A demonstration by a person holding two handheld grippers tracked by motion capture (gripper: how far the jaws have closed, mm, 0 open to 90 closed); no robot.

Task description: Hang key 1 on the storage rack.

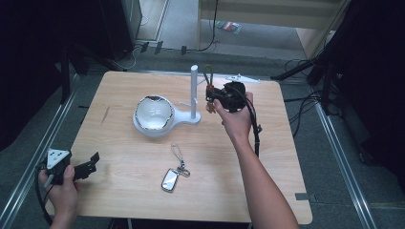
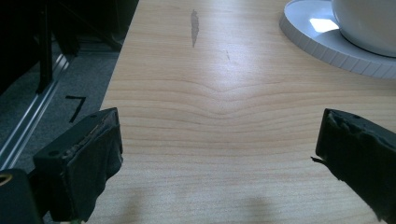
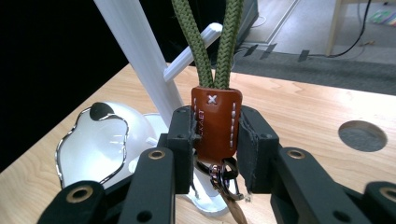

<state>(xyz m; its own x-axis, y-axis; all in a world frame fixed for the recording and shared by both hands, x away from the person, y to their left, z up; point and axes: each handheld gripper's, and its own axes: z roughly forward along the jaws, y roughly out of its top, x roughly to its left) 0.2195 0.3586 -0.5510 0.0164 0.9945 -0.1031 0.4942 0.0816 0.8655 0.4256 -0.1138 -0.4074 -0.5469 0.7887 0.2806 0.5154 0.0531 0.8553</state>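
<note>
Tan leather, stitched in white thread and marked with a small cross, forms the tab of the keychain (image 3: 215, 123) clamped between the padded black jaws of the right gripper (image 3: 216, 135). From its top rise two strands of olive-green braided cord — a loop that climbs out of the right gripper view — and below it hang dark metal rings. In the high view the right gripper (image 1: 210, 95) holds this keychain (image 1: 208, 76) upright just beside the white stand (image 1: 194, 90), a smooth plastic post with a short slanted peg, joined at its foot to a round white bowl (image 1: 153, 114) with a glossy, wavy chrome-edged rim on a ribbed base.

On the pale wood-grain desk (image 1: 119, 157), near the front, lies a second keychain (image 1: 174, 169) — a shiny, rounded silver fob on a thin cord loop with a clasp.

The left gripper (image 1: 85, 168) sits at the desk's left front corner, its jaws wide apart over bare wood; their pads look worn and fabric-wrapped.
</note>
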